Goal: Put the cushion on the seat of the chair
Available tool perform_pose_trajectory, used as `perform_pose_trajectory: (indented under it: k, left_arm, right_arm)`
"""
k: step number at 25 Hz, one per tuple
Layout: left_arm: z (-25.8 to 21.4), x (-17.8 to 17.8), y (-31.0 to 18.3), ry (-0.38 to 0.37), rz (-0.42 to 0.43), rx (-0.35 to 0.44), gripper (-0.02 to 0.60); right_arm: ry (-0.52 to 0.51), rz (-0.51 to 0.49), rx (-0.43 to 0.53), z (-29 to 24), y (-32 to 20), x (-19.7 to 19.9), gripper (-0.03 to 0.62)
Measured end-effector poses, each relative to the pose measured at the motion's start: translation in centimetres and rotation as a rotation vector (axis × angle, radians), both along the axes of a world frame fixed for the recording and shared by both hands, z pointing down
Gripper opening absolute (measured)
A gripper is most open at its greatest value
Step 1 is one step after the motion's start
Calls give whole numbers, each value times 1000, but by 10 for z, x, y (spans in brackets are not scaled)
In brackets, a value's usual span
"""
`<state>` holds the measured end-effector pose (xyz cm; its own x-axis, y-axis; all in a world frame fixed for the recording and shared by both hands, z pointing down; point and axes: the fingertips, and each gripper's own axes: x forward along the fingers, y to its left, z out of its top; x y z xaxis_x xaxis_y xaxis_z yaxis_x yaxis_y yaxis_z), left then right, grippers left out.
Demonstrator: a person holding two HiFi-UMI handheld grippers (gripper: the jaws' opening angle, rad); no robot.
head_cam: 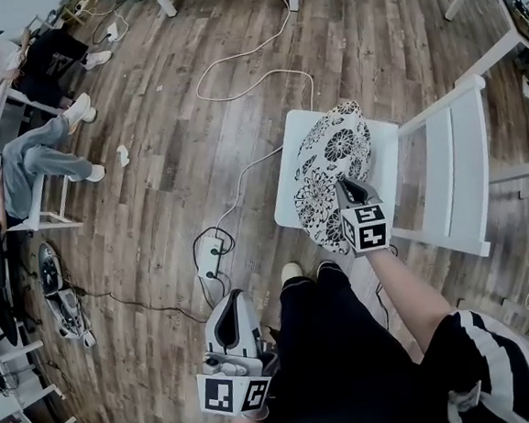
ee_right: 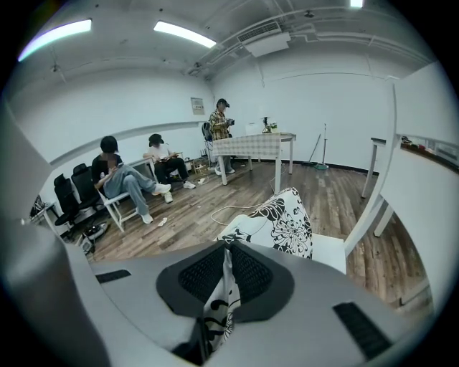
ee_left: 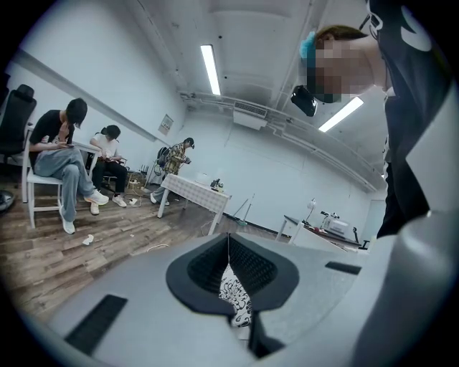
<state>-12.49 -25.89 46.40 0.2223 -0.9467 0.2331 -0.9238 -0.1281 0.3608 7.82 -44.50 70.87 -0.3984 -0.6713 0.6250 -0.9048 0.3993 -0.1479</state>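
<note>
Right tool, low and right of centre in the head view, is clenched on the near end of the cushion; its own view shows the two dark pads pressed together with a fold of the black-and-white flowered fabric squeezed between them. From there the cushion rises ahead to a peaked corner, resting on the white seat.

From above, the cushion lies along the left part of the seat, from its upper edge down to about its lower edge. The white chair stands on the right of the frame, its slatted back toward the right edge.

Left tool hangs at the bottom of the head view, left of centre, beside the person's black trouser leg and well apart from the chair and the cushion. In its own view the jaw tips of the left tool meet and grip nothing; a sliver of the flowered print shows through the narrow gap behind the tips.

The wooden floor fills most of the head view. A white cable loops across its upper middle, and a power strip lies left of centre. Seated people are at the upper left. In the right gripper view a table with a checked cloth stands in mid-frame, with a standing person behind it
</note>
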Motion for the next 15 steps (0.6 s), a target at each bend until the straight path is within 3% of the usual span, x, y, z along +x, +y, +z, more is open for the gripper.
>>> perform_pose_trajectory:
  k: [15]
  left_arm:
    - [13,-2,7,0,-1,-31,8]
  right_arm:
    - [77,9,-68,50,-6,11,40]
